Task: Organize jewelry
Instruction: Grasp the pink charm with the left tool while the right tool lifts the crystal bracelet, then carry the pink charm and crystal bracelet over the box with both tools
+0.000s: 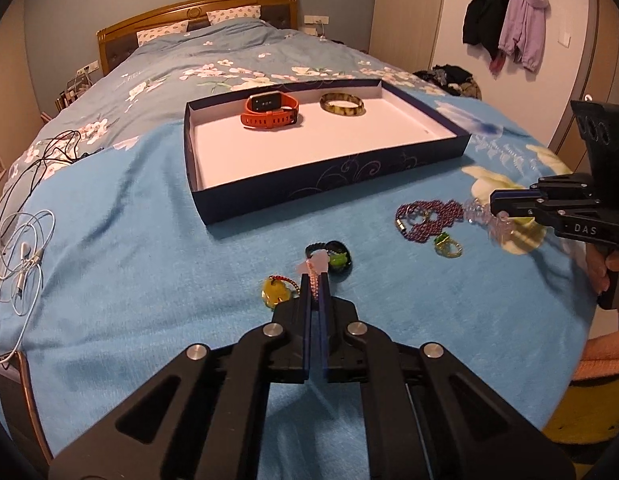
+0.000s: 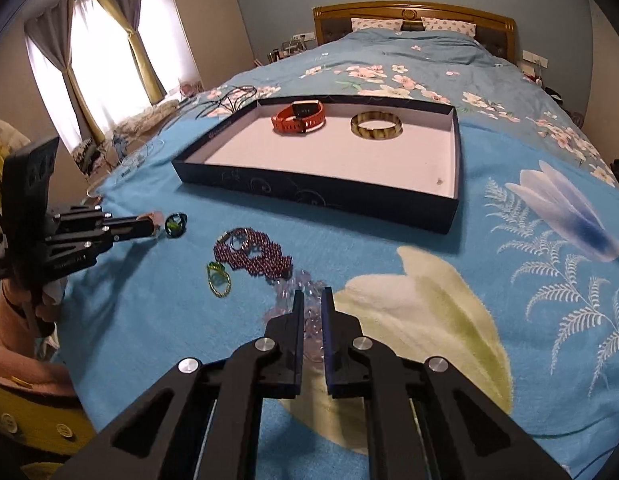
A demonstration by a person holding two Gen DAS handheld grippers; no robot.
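- Jewelry lies scattered on the blue blanket (image 1: 129, 240) — a purple bead bracelet (image 2: 251, 254) and a green ring (image 2: 218, 278) sit near the box (image 1: 329, 184).
- Left gripper (image 1: 318, 280) is clenched on a braided pink cord (image 1: 314, 280).
- Right gripper (image 2: 311, 300) pinches a clear bead string (image 2: 309, 320).
- Watch (image 1: 269, 110) and bangle (image 1: 342, 104) — inside the box.

Both grippers point down at a slant; the left gripper (image 1: 317, 280) and right gripper (image 2: 311, 300) are closed.
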